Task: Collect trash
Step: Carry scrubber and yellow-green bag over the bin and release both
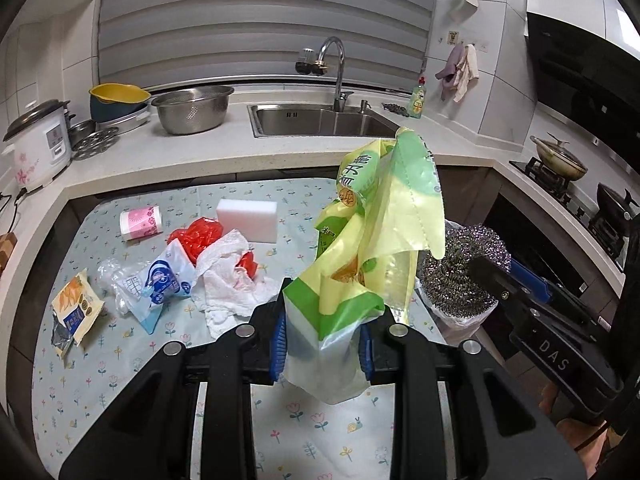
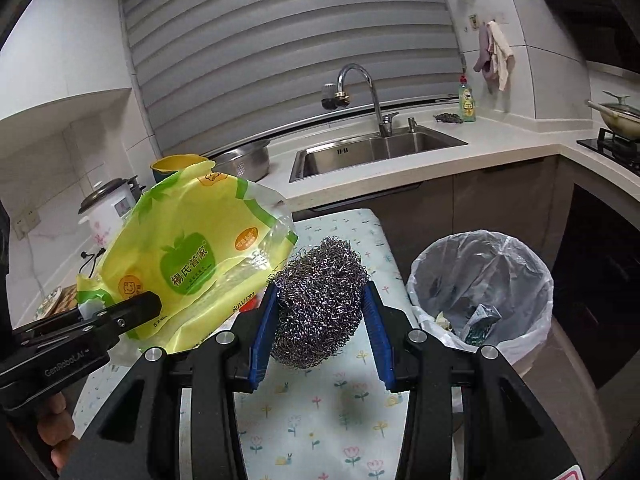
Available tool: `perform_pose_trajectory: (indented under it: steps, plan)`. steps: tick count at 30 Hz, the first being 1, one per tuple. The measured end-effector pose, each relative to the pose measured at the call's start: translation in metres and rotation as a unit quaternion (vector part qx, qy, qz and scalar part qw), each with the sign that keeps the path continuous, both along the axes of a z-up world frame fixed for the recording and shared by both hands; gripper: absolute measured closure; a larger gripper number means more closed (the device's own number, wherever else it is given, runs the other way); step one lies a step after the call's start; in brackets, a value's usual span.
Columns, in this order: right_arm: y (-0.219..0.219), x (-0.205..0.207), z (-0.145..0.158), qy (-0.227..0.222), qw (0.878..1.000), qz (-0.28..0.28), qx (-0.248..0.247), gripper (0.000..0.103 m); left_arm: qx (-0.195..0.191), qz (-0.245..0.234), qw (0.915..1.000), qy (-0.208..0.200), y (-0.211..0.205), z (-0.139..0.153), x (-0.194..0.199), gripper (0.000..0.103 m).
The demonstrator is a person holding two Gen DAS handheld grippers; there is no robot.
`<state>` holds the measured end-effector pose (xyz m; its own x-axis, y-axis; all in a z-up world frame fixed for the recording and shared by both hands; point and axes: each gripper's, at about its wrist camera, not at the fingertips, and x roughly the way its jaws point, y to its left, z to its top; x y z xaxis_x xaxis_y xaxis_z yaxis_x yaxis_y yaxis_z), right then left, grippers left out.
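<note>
My left gripper is shut on a yellow-green plastic bag and holds it upright above the table; the bag also shows in the right wrist view. My right gripper is shut on a steel wool scrubber, held above the table's right edge, also seen in the left wrist view. A white-lined trash bin stands on the floor right of the table, with some trash inside. More trash lies on the table: white crumpled paper, a red bag, a blue-white wrapper, an orange snack packet.
The table has a floral cloth. A white sponge block and a pink roll lie at its far side. Behind are the counter, sink, steel bowl, rice cooker and stove with pans.
</note>
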<state>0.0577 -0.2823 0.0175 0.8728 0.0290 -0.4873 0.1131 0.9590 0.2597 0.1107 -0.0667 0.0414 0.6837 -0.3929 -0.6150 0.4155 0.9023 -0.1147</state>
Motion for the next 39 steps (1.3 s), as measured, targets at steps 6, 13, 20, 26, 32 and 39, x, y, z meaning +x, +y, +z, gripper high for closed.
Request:
perform_pose_trajectory:
  steps: [6, 13, 20, 26, 32, 39]
  plan:
    - [-0.029, -0.009, 0.003, -0.007, 1.0, -0.026, 0.002, 0.063, 0.003, -0.022, 0.9997, -0.005, -0.032, 0.004, -0.003, 0.076]
    - [-0.065, -0.018, 0.0, -0.008, 0.998, -0.059, 0.005, 0.063, 0.01, -0.049, 0.9987, -0.006, -0.072, 0.004, -0.001, 0.076]
    - [-0.104, -0.016, -0.012, 0.001, 0.996, -0.091, 0.009, 0.063, 0.023, -0.075, 0.997, 0.0, -0.116, -0.006, 0.008, 0.076]
    - [-0.136, -0.006, -0.025, 0.013, 0.994, -0.111, 0.014, 0.063, 0.033, -0.097, 0.9946, 0.016, -0.158, -0.021, 0.026, 0.076]
    - [-0.162, 0.003, -0.039, 0.023, 0.991, -0.13, 0.021, 0.063, 0.042, -0.114, 0.9921, 0.03, -0.199, -0.038, 0.049, 0.076]
    - [-0.184, 0.018, -0.057, 0.039, 0.989, -0.143, 0.027, 0.062, 0.047, -0.119, 0.9911, 0.036, -0.228, -0.055, 0.07, 0.067]
